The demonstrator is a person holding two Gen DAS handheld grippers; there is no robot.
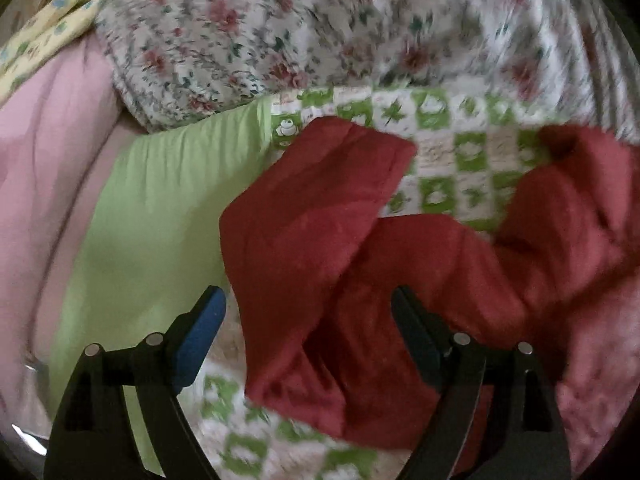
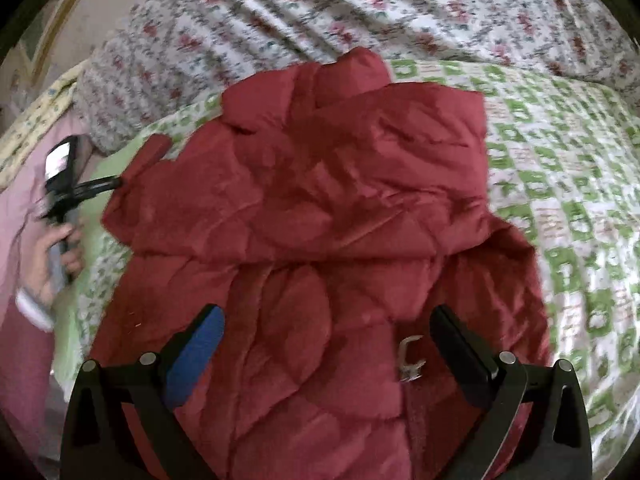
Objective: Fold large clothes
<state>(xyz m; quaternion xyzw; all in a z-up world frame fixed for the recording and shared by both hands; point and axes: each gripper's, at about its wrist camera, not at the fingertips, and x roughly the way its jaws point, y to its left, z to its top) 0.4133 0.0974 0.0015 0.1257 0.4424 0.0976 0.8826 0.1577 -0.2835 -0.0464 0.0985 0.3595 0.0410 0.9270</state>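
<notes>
Left wrist view: left gripper [image 1: 308, 336] has its jaws spread wide, nothing pinched. A red padded jacket [image 1: 320, 248] lies on the green-and-white checked bedspread [image 1: 452, 148], and its sleeve [image 1: 332, 184] sits just ahead of the fingertips, apart from the pads. Plain green sheet edge [image 1: 160, 208] and pink bedding [image 1: 44, 168] to the left; floral quilt [image 1: 248, 28] bunched at the far side. Picture is motion-blurred, so fine seams are not readable.

Right wrist view: right gripper [image 2: 326, 344] also spread, hovering above the jacket body [image 2: 320, 208]; the pads do not appear to press the cloth. A metal zip pull [image 2: 410, 358] shows between the fingers. At far left a hand [image 2: 52, 256] holds the other gripper beside the sleeve end.

Handling judgement: quilted, puffy, light for its bulk, fully limp. The shell looks smooth and probably slippery, so a shallow pinch may slide off. It will spring back unless pressed flat. Best holds look like stitched edges: cuff, hem corners, shoulder seam, zip band, taking both layers deep in the jaws
</notes>
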